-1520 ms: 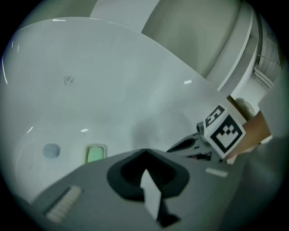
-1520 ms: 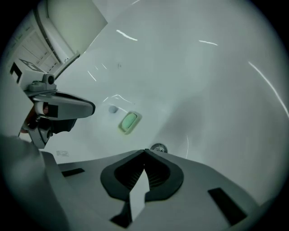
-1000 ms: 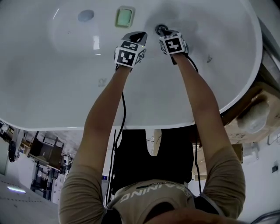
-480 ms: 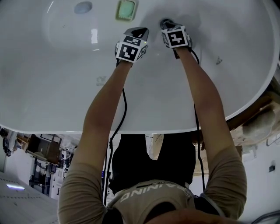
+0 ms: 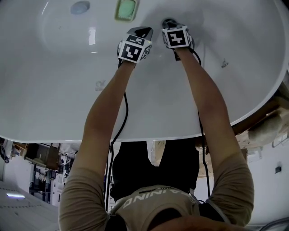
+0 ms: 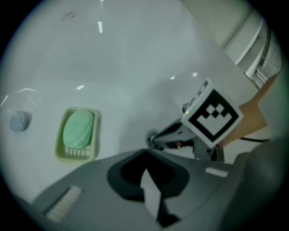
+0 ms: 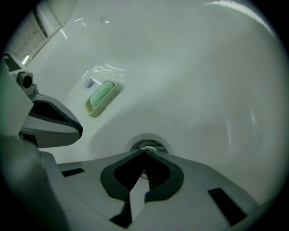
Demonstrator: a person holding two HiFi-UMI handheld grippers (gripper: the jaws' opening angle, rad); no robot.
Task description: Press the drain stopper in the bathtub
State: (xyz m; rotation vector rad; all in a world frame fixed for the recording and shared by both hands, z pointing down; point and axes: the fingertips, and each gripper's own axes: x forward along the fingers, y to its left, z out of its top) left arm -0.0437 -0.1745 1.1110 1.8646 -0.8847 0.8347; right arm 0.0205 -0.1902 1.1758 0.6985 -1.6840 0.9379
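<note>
Both arms are down in the bathtub (image 5: 54, 85), grippers at upper centre of the head view.

On the right gripper (image 7: 144, 152) the jaws are pinched together with nothing between them. The drain stopper (image 7: 147, 145) is the chrome ring on the bathtub floor, directly past those tips at lower centre of the right gripper view. I can't tell whether the tips touch it or sit just clear of it.

The left gripper (image 6: 144, 152) is also closed and empty. In the head view it hangs just beside the right gripper, on its left, over bare bathtub floor. In the left gripper view the drain lies up and to the right of its tips, partly behind the right gripper's nose.

Key relation: the drain stopper is dead ahead of the right gripper, in line with its jaws. My read is that the press is a straight push along that axis, with no sideways correction needed. The right gripper is clearly the nearer one and the left gripper is off-line.

The drain stopper is round, so it has no long axis to line up with.

The green soap dish (image 5: 126, 9) sits left of the drain at the top of the head view, well apart from it. A small grey-blue disc (image 5: 80, 6) lies further left. Neither is in the way.

Likely risk: the closed tips are narrow and the chrome looks smooth, so an off-centre push could skid off.
</note>
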